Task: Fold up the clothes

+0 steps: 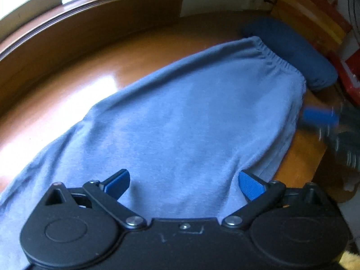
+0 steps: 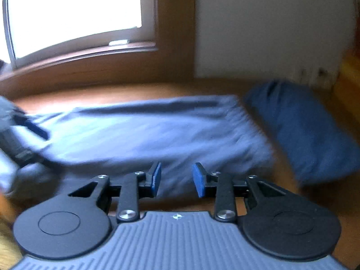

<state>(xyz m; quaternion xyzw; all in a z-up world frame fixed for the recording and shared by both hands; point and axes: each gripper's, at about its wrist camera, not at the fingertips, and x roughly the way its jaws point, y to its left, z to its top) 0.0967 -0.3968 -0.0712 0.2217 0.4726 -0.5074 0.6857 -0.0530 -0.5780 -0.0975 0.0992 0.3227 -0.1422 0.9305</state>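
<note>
Trousers flat on the table, both grippers empty

Light blue trousers (image 1: 180, 117) lie spread over an orange-brown wooden table (image 1: 74, 90), with the gathered elastic waistband (image 1: 273, 57) at the far end, next to a darker blue folded garment (image 1: 299, 56) that sits just beyond it, touching or nearly so. In the left wrist view the left gripper (image 1: 183, 183) hangs low over the near part of the trousers, its blue-padded fingers (image 1: 118, 182) spread wide with nothing between them; cloth shows plainly in the gap. In the right wrist view, which is smeared by motion, the right gripper (image 2: 176, 178) sits at the near edge of the same cloth with its jaws parted to a moderate gap and nothing held. The left gripper also shows as a dark blur at the left edge of that view. A window (image 2: 74, 15) in a brown wooden frame stands behind the table, and a stack of red and yellow boxes (image 1: 315, 15) rises past the dark blue garment.
</note>
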